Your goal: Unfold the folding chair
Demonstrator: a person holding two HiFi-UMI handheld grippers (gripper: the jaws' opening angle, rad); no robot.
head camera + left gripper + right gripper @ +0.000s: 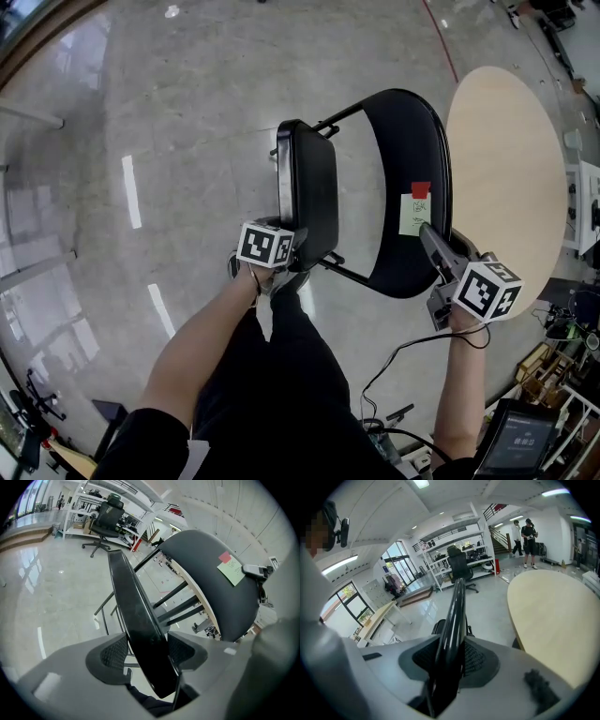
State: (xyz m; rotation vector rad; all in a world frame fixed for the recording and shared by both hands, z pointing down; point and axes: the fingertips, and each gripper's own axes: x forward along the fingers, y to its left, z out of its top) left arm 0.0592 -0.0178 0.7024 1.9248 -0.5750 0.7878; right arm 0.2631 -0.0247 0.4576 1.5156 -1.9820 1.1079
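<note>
a black folding chair point(356, 274) is seen standing on the glossy grey floor point(187, 122), just in front of the person's legs point(272, 394) and just beside a round pale wooden table point(506, 159) on its right. the chair is only partly opened: the seat point(311, 187) is tipped up steeply, nearly on edge, and is set apart from the backrest point(403, 141), with the thin frame bars showing in the gap between them.

the near edge of the seat is clamped by the left gripper point(286, 246); in the left gripper view its pads point(115, 653) are spread wide, and both are pressed against the thick padded seat point(136, 620).

the rim of the backrest is gripped by the right gripper point(431, 242); in the right gripper view the jaws are set narrow, and the thin black edge point(457, 606) is pinched between them. a pale green note point(414, 214) with a red tag point(421, 189) above it is stuck to the backrest, close to the right gripper's tips.

an office chair point(105, 522) and shelving can be made out far behind.
</note>
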